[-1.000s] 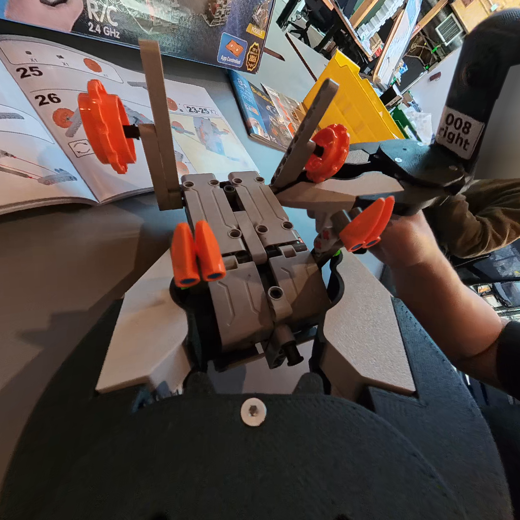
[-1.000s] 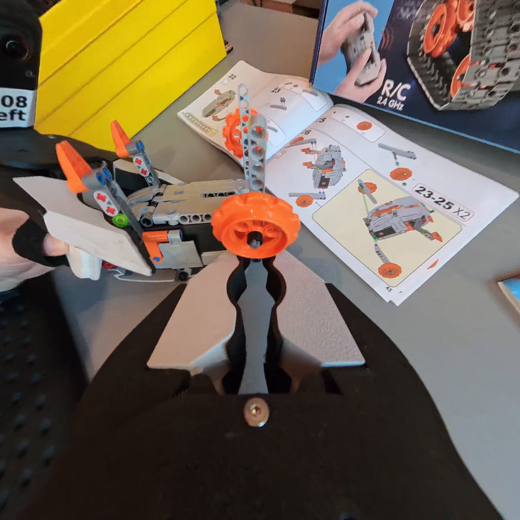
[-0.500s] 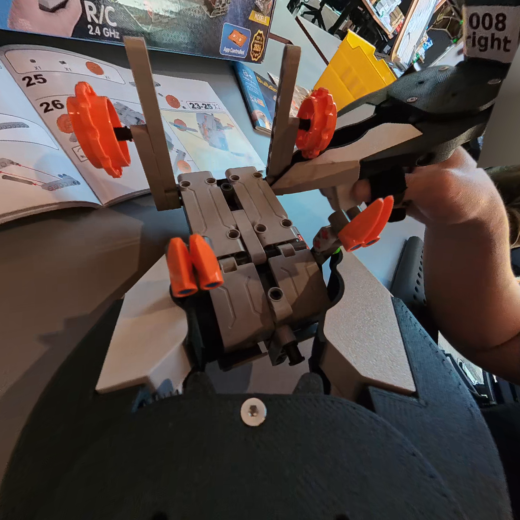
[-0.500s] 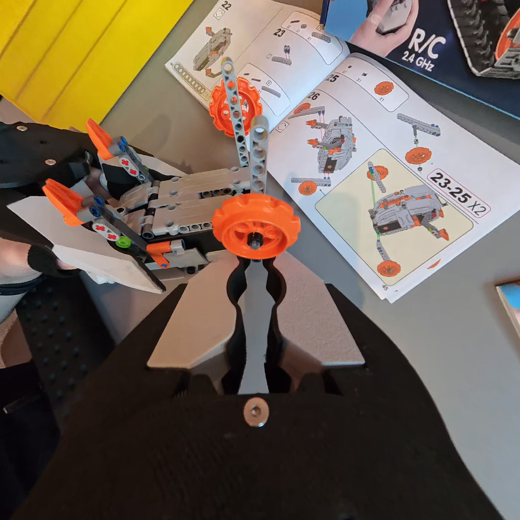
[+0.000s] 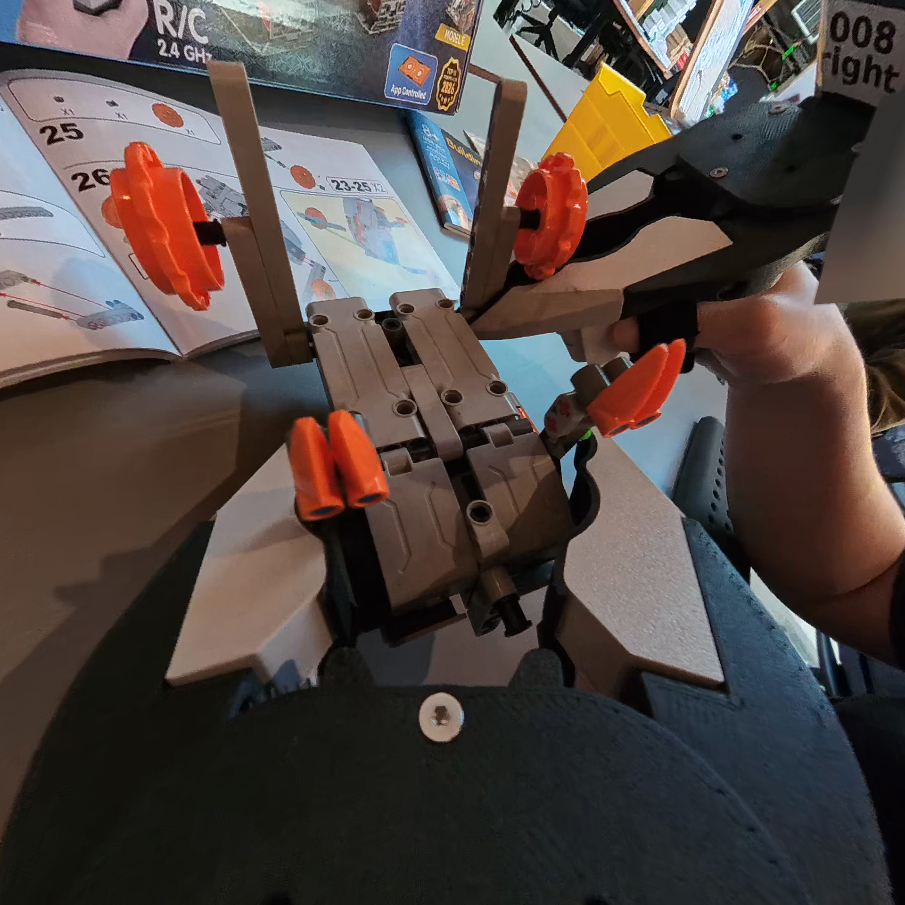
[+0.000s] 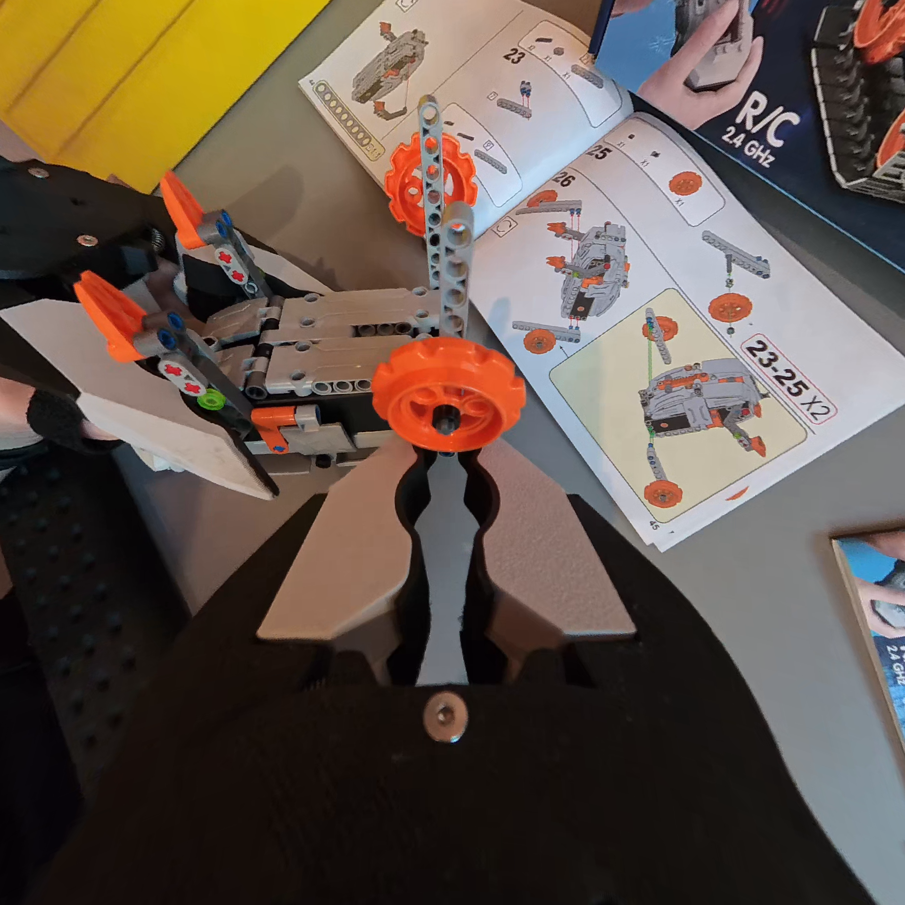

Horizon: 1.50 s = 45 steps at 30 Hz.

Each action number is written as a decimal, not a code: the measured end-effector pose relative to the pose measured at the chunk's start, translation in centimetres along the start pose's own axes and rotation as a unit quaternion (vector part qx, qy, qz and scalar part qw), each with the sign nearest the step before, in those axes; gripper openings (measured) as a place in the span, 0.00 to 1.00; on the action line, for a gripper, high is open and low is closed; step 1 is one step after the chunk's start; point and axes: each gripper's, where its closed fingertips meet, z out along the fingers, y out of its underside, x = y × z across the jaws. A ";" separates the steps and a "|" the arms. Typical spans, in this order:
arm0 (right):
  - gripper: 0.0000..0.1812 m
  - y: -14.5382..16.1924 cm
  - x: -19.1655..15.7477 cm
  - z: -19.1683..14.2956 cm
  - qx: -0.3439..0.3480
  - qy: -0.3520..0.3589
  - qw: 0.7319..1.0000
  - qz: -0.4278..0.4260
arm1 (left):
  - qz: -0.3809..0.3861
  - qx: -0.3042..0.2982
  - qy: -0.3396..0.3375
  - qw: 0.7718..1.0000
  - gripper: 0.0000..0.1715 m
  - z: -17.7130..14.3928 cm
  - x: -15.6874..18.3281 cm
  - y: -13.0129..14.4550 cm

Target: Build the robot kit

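My left gripper is shut on the rear of a grey brick model that carries orange cones on both sides. A grey beam with an orange wheel stands up at the model's front left corner. My right gripper is shut on the lower end of a second grey beam with an orange wheel. It holds that beam upright against the model's front right corner. In the left wrist view the right gripper comes in from the right with this beam and wheel.
An open instruction booklet lies on the grey table beyond the model. A dark blue product box stands behind it. A yellow bin is at the far left, a black dotted mat near left, a small booklet at right. The gap from one gripper's tips to the other's is roughly 5 cm.
My right gripper has swung its beam and wheel from a lean to upright, parallel to the left beam, with its lower end at the model's corner. My left gripper has held still.
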 end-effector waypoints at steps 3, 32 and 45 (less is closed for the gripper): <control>0.04 -0.1 0.0 0.1 0.001 -0.016 1.000 0.003 | -0.014 0.003 0.010 1.000 0.59 -0.1 -0.1 -0.1; 0.03 -0.5 0.1 0.3 -0.062 -0.084 0.994 -0.025 | -0.017 0.001 0.000 1.000 0.60 0.0 -0.3 -0.1; 0.03 -0.8 0.2 0.4 0.006 -0.073 0.995 -0.065 | -0.020 0.005 -0.002 1.000 0.60 0.0 -0.3 -0.1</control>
